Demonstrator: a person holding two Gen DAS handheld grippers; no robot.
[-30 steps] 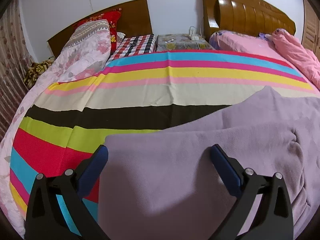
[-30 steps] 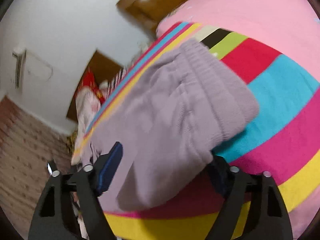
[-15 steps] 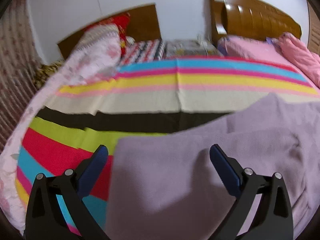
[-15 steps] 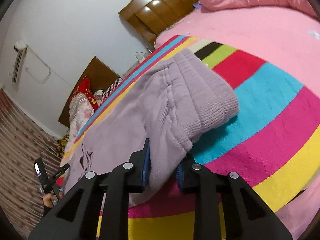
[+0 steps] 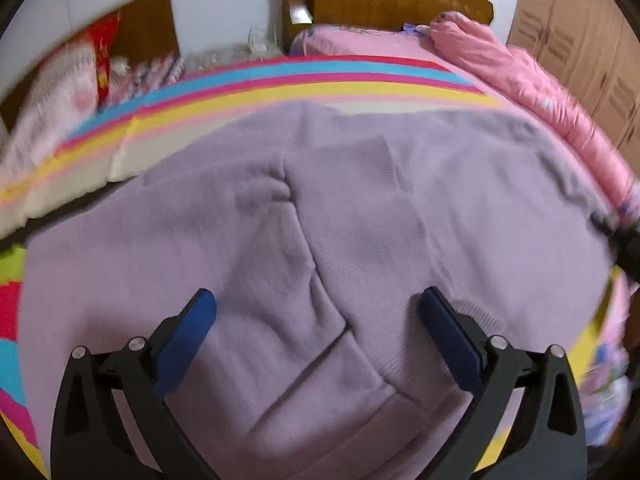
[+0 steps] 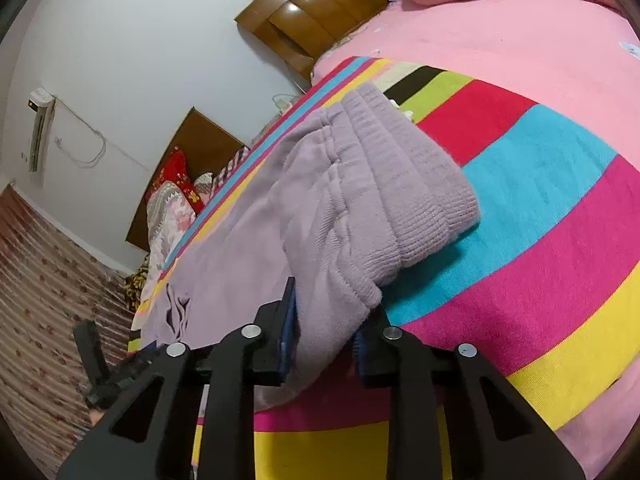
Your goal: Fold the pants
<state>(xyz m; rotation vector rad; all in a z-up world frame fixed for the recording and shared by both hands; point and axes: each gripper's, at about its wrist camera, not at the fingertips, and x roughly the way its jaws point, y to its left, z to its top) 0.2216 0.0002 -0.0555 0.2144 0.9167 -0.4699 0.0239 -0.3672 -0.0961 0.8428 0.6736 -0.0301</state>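
Lilac fleece pants (image 5: 360,208) lie spread on a striped blanket (image 5: 280,88) on the bed. My left gripper (image 5: 316,320) is open, its blue pads wide apart above the pants near the crotch seam, holding nothing. In the right wrist view the pants (image 6: 320,208) stretch away to the left, with the ribbed waistband (image 6: 420,184) bunched at the near end. My right gripper (image 6: 326,328) is shut on the near edge of the pants by the waistband, with fabric pinched between the pads.
A pink quilt (image 5: 520,76) lies along the right side of the bed, by a wooden wardrobe (image 5: 592,40). Wooden headboards (image 5: 380,0) and pillows (image 5: 80,76) are at the far end. The striped blanket (image 6: 540,220) extends to the right of the pants.
My right gripper has closed on the pants edge near the waistband. My left gripper has swung right over the pants, staying open.
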